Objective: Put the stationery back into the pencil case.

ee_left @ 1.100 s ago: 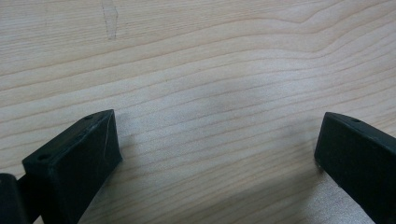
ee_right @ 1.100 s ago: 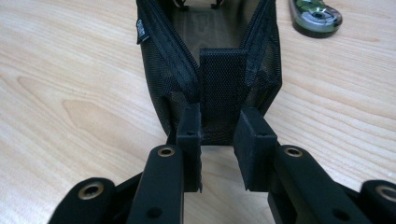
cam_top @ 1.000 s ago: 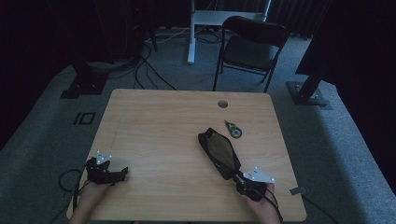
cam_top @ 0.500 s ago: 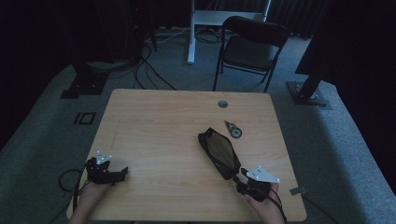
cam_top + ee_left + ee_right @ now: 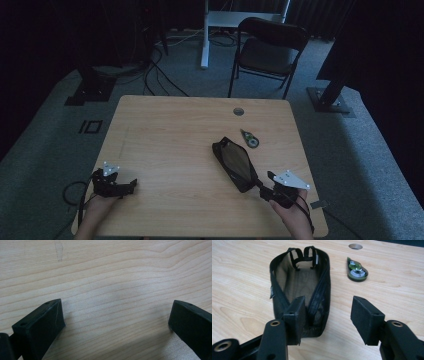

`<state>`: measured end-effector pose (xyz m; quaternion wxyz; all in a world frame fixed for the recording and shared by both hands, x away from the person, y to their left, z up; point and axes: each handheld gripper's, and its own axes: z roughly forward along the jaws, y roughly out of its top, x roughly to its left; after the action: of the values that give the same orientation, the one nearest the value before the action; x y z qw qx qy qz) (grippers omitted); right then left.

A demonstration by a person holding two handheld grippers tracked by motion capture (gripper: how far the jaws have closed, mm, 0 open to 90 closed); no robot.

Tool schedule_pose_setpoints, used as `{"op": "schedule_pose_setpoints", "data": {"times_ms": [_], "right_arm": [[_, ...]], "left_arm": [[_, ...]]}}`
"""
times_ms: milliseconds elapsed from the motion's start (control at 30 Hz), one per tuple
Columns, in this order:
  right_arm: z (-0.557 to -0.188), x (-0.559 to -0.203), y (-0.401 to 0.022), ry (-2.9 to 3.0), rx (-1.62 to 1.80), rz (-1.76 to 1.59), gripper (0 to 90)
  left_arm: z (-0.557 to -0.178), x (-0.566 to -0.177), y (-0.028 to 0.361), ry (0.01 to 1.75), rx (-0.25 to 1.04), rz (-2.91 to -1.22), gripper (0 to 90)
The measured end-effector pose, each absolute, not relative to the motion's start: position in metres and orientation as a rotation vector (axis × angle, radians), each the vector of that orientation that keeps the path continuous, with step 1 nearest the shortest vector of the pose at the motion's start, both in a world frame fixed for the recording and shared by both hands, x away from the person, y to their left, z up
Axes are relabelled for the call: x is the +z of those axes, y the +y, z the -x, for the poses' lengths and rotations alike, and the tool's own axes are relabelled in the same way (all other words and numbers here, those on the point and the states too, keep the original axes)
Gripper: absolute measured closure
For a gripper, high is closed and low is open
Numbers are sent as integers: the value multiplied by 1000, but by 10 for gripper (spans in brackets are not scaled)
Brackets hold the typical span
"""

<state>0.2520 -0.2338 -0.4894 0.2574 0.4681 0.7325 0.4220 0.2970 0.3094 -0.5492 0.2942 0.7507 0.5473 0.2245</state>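
Observation:
A black mesh pouch (image 5: 234,162) lies open on the wooden table (image 5: 170,130), right of centre, with its long axis running toward the near right. In the right gripper view the pouch (image 5: 299,282) gapes upward, showing its straps at the far end. My right gripper (image 5: 263,190) sits at the pouch's near end; it (image 5: 329,315) is open, its left jaw against the pouch's near corner and its right jaw over bare wood. My left gripper (image 5: 131,184) rests near the front left edge, and it (image 5: 116,320) is open wide over bare wood.
A small green and grey tape dispenser (image 5: 248,138) lies just beyond the pouch, also seen as the dispenser (image 5: 357,269). A round cable hole (image 5: 238,111) is at the far edge. A folding chair (image 5: 267,47) stands behind the table.
My right gripper has drifted slightly to the right at the pouch's near end. The pouch and my left gripper have stayed where they were.

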Motion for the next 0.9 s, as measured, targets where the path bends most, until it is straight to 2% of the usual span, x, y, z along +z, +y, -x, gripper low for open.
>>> {"op": "schedule_pose_setpoints", "data": {"times_ms": [500, 900], "right_arm": [[-278, -481, -243, 1939, 1150, -1291, 415], [-311, -489, -251, 1941, 1130, -1323, 396]], "left_arm": [[-297, -549, 309, 1457, 598, -1998, 2], [-297, -549, 309, 1457, 598, -1998, 2]]}}
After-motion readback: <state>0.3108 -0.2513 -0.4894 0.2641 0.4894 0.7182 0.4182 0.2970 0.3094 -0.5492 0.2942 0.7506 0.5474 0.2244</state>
